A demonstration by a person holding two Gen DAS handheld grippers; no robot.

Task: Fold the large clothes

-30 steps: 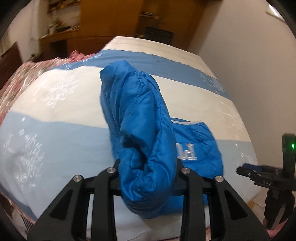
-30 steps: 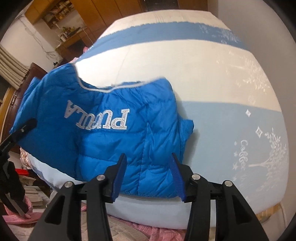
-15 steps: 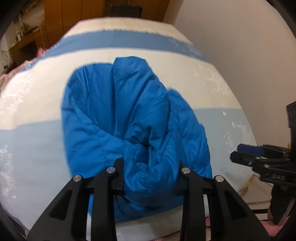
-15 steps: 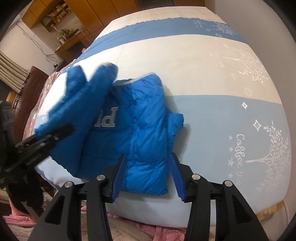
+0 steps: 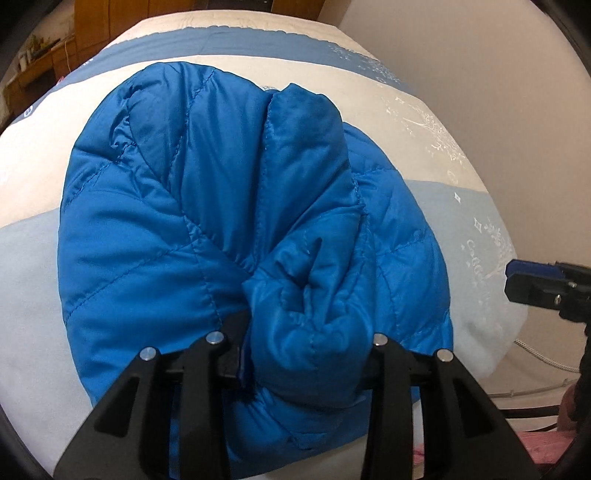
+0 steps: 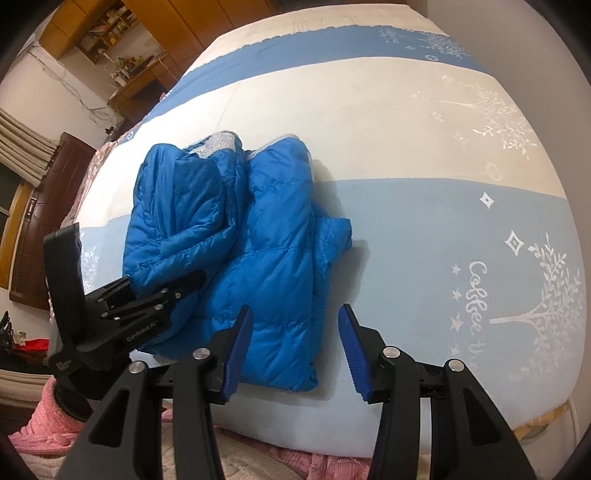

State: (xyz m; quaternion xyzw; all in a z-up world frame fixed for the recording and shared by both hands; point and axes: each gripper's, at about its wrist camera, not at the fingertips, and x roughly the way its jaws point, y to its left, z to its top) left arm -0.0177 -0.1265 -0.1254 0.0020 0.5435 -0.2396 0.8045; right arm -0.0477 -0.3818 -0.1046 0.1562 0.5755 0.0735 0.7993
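Note:
A blue puffer jacket (image 5: 207,229) lies folded on the striped bed (image 5: 29,258). Its left half is laid over the right half (image 6: 273,236). My left gripper (image 5: 306,332) holds a bunched fold of the jacket at the near edge, and its jaws are opening with that fold still between them. From the right wrist view, the left gripper (image 6: 177,288) sits low on the jacket's left side. My right gripper (image 6: 295,314) is open, its blue pads (image 6: 236,350) apart above the jacket's near hem, gripping nothing. It shows at the right edge (image 5: 535,280) of the left wrist view.
The bed cover (image 6: 406,229) runs on in white and blue stripes to the right and behind the jacket. A pale wall (image 5: 480,74) stands close on the right. Wooden cabinets (image 6: 177,22) and dark furniture (image 6: 44,206) lie beyond. Pink cloth (image 6: 44,417) lies below the bed's near edge.
My left gripper came down and to the right with the jacket's raised half, laying it over the part with the silver lettering, which is now covered. The right gripper stayed open.

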